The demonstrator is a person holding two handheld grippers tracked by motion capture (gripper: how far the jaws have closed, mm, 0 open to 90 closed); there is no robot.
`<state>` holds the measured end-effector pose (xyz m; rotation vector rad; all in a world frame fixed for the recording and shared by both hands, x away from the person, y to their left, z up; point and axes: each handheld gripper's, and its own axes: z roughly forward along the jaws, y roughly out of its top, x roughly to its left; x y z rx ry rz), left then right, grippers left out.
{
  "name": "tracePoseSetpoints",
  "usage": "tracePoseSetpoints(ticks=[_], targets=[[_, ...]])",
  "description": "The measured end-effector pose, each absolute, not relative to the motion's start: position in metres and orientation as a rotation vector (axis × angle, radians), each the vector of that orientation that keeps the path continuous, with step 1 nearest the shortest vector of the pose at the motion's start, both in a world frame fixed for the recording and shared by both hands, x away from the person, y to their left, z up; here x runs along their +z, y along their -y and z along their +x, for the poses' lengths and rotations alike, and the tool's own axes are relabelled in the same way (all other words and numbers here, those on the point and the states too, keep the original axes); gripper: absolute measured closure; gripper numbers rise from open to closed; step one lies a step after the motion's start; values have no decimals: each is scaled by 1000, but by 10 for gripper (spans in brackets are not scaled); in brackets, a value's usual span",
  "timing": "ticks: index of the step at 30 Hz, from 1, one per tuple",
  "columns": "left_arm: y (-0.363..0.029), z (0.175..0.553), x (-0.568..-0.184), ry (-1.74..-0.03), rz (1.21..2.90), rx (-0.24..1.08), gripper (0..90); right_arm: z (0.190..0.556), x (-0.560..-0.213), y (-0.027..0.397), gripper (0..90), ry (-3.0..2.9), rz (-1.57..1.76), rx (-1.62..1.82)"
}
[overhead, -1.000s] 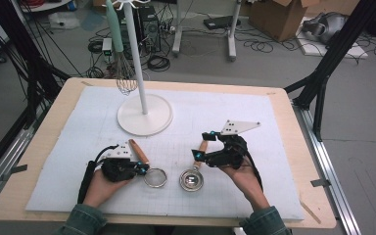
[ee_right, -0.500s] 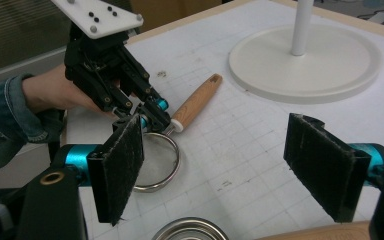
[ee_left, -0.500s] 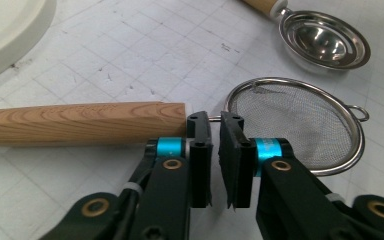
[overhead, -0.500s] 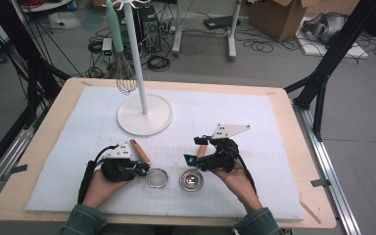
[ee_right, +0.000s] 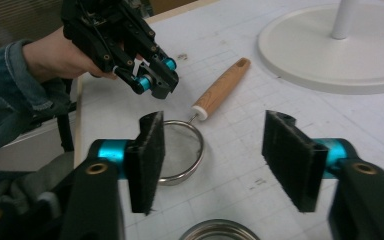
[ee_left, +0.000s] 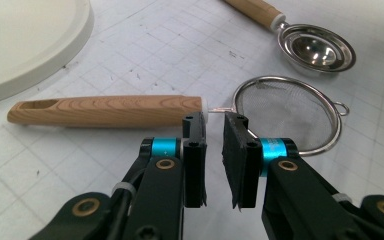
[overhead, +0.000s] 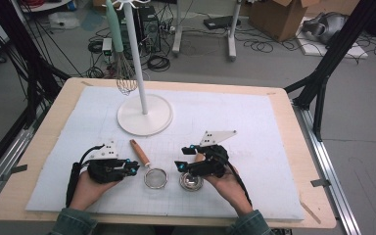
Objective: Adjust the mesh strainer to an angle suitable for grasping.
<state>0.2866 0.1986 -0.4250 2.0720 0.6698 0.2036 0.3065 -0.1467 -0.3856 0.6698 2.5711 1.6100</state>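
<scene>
A mesh strainer [overhead: 155,178] with a wooden handle [overhead: 138,152] lies flat on the white mat. My left gripper [overhead: 133,169] hovers just left of it; its jaws have just been opening and stand a narrow gap apart with nothing between them. In the left gripper view the left gripper [ee_left: 214,125] points at the strainer's [ee_left: 285,107] wire neck. A small metal scoop [overhead: 191,182] lies to the right, under my right gripper [overhead: 180,166]. The right gripper [ee_right: 215,145] has just been closing but is still wide and holds nothing; the scoop's rim [ee_right: 220,231] shows below its pads.
A white stand [overhead: 144,115] with a round base rises at the back left of the mat, and a whisk [overhead: 126,81] hangs from it. The wooden table edge [overhead: 318,196] frames the mat. Cables and boxes lie on the floor beyond.
The left gripper's jaws have parted and it has drawn slightly back from the strainer's handle. The right gripper has moved down and left over the metal scoop, and its jaws have narrowed.
</scene>
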Motion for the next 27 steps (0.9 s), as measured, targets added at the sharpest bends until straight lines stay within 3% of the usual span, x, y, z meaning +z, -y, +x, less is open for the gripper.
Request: tracePoseSetpoints(ticks=[18,27], targets=[[-236,272,-422,-713,2029,240,614,293,-408,122,802,-2739,614,1608],[-246,273,-420,-744,2008,269,514,286,-414,116,892,-2754,587,1614]])
